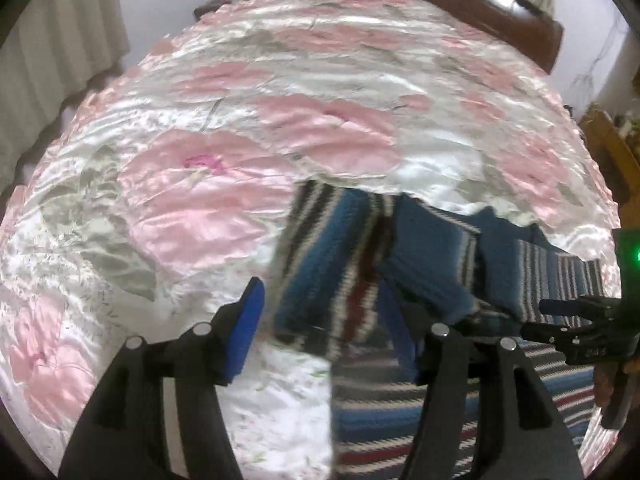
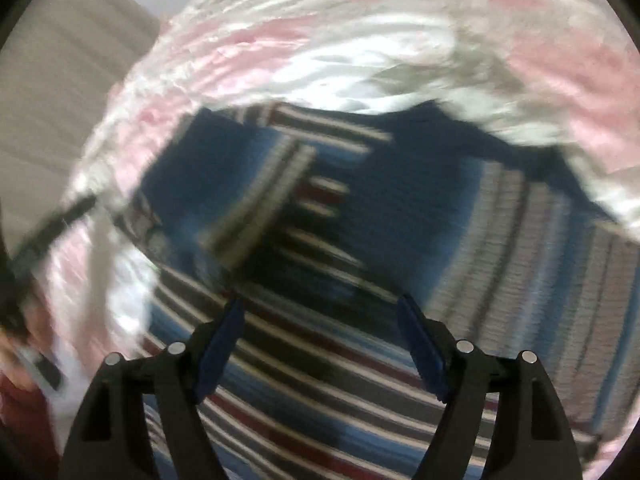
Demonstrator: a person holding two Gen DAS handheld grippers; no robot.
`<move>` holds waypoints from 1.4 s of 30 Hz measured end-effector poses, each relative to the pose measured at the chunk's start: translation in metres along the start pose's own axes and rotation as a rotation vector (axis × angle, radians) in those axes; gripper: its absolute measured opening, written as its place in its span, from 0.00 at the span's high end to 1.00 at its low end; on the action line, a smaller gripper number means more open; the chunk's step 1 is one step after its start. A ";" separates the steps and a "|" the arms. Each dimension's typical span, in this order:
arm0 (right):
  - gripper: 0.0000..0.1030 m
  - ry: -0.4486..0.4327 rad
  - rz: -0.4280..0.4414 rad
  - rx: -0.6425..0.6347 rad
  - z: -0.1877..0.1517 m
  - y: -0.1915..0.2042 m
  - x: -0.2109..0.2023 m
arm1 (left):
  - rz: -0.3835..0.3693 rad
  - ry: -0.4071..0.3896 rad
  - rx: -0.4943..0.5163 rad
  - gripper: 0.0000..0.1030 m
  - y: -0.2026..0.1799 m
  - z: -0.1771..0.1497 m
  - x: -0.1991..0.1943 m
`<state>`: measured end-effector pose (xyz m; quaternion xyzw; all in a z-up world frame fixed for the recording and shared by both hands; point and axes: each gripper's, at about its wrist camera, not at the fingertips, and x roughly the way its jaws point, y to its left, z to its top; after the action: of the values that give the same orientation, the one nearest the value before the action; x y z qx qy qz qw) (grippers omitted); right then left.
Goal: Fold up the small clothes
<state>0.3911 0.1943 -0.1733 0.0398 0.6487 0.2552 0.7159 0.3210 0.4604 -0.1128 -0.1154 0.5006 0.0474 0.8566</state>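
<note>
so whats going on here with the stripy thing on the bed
A person is folding a striped knit sweater on a pink floral bedspread, using a handheld gripper in each hand. Both the left gripper and right gripper are open above the sweater, gripping nothing. A sleeve appears folded across the body; both views are blurred.

Shiny pink-and-white floral satin bedspread (image 1: 224, 168) across a bed, brown leather headboard (image 1: 460, 4) behind, pale pleated curtains (image 1: 52, 44) left, white wall beyond.
</note>
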 end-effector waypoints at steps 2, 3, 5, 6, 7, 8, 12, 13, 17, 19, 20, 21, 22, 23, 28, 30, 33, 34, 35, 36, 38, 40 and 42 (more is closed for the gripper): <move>0.24 0.019 0.062 0.045 0.011 0.004 0.015 | -0.002 0.009 -0.021 0.43 0.008 0.000 0.006; 0.24 0.023 0.069 0.056 0.017 0.004 0.022 | -0.006 0.008 -0.025 0.43 0.011 -0.001 0.007; 0.39 0.033 0.049 0.059 0.024 0.011 0.036 | -0.006 0.008 -0.022 0.43 0.014 -0.003 0.011; 0.45 0.046 0.076 0.060 0.027 0.013 0.044 | -0.002 0.009 -0.017 0.42 0.014 -0.004 0.014; 0.64 0.053 0.101 0.062 0.028 0.013 0.047 | 0.001 0.011 -0.011 0.42 0.014 -0.006 0.016; 0.78 0.061 0.145 0.065 0.029 0.015 0.051 | 0.002 0.013 -0.008 0.42 0.014 -0.007 0.018; 0.91 -0.008 0.149 -0.041 0.026 0.026 0.031 | -0.003 0.019 -0.027 0.42 0.014 -0.010 0.024; 0.91 -0.030 0.145 -0.059 0.025 0.024 0.019 | -0.009 0.017 -0.033 0.42 0.013 -0.011 0.025; 0.96 -0.089 0.050 -0.138 0.016 0.010 -0.019 | -0.020 0.013 -0.025 0.40 0.003 -0.013 0.027; 0.95 -0.100 -0.079 -0.176 0.012 -0.002 -0.026 | -0.021 0.014 -0.013 0.39 -0.005 -0.013 0.029; 0.95 -0.091 -0.139 -0.178 0.010 -0.008 -0.025 | -0.022 0.014 -0.006 0.38 -0.009 -0.013 0.030; 0.91 -0.077 -0.194 -0.176 0.007 -0.017 -0.024 | -0.021 0.015 0.000 0.38 -0.014 -0.013 0.031; 0.85 -0.050 -0.238 -0.174 0.004 -0.025 -0.021 | -0.021 0.018 0.011 0.38 -0.020 -0.013 0.032; 0.80 -0.035 -0.245 -0.173 0.002 -0.029 -0.020 | -0.020 0.020 0.018 0.38 -0.023 -0.014 0.032; 0.50 -0.102 -0.153 -0.155 0.004 -0.023 -0.040 | 0.010 0.006 0.064 0.36 -0.032 -0.015 0.028; 0.49 -0.104 -0.127 -0.183 0.009 -0.008 -0.041 | 0.025 -0.003 0.063 0.35 -0.030 -0.015 0.026; 0.48 -0.092 -0.123 -0.280 0.013 0.033 -0.030 | 0.038 0.001 0.043 0.34 -0.021 -0.013 0.025; 0.45 -0.081 -0.114 -0.309 0.013 0.050 -0.024 | 0.049 0.010 0.039 0.34 -0.018 -0.012 0.026; 0.43 -0.074 -0.118 -0.329 0.014 0.062 -0.019 | 0.061 0.021 0.035 0.34 -0.015 -0.011 0.027; 0.41 -0.074 -0.129 -0.344 0.014 0.071 -0.014 | 0.073 0.031 0.033 0.34 -0.012 -0.010 0.029; 0.41 -0.070 -0.185 -0.385 0.017 0.089 -0.002 | 0.084 0.037 0.027 0.34 -0.005 -0.008 0.031; 0.46 -0.051 -0.212 -0.381 0.022 0.091 0.010 | 0.084 0.039 0.009 0.34 0.001 -0.005 0.032; 0.74 -0.043 -0.232 -0.362 0.026 0.083 0.015 | 0.068 0.039 -0.023 0.34 0.007 -0.004 0.033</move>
<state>0.3902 0.2800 -0.1509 -0.1590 0.5770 0.2825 0.7497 0.3325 0.4647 -0.1446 -0.1088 0.5205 0.0800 0.8431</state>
